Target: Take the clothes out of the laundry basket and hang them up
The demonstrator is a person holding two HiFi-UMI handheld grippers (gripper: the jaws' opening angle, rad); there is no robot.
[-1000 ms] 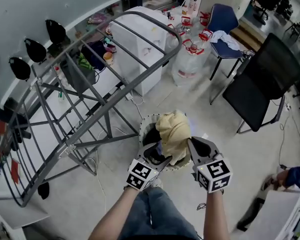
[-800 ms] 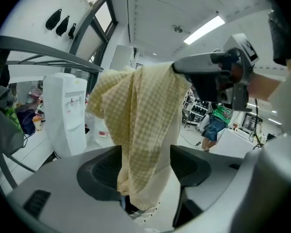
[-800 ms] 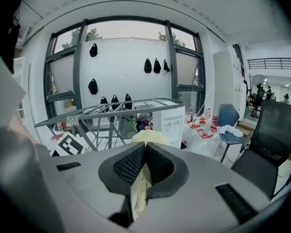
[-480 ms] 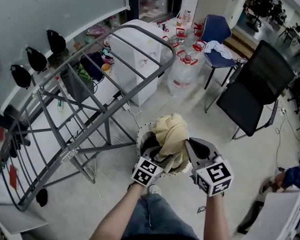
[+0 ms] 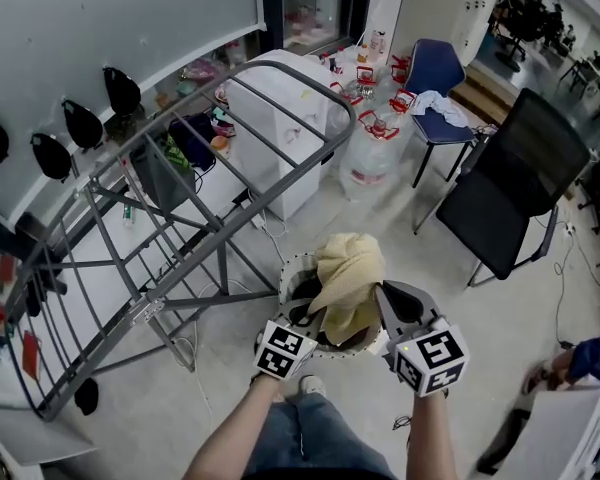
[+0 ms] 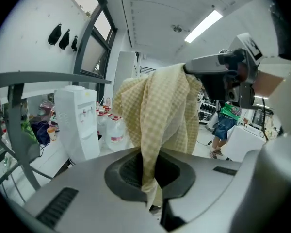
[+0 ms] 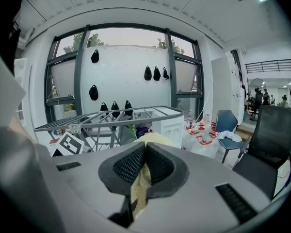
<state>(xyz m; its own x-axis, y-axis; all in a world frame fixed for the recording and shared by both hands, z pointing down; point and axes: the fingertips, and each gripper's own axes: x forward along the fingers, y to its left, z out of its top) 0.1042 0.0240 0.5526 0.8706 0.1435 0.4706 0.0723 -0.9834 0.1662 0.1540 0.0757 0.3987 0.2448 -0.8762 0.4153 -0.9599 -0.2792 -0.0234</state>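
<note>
Over the basket (image 5: 286, 274), yellow checked cloth (image 5: 348, 268), left tongs (image 6: 146, 171) just closed on it, right tongs (image 7: 142, 166) clamping it

left tool (image 5: 313, 320): jaws just closed on cloth (image 5: 348, 268) | right tool (image 5: 385, 303): clamped on cloth

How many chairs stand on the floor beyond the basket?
2. A blue chair stands by the water jugs, with a white cloth on its seat; a black chair stands right of it. Others farther back may be hidden.
</note>
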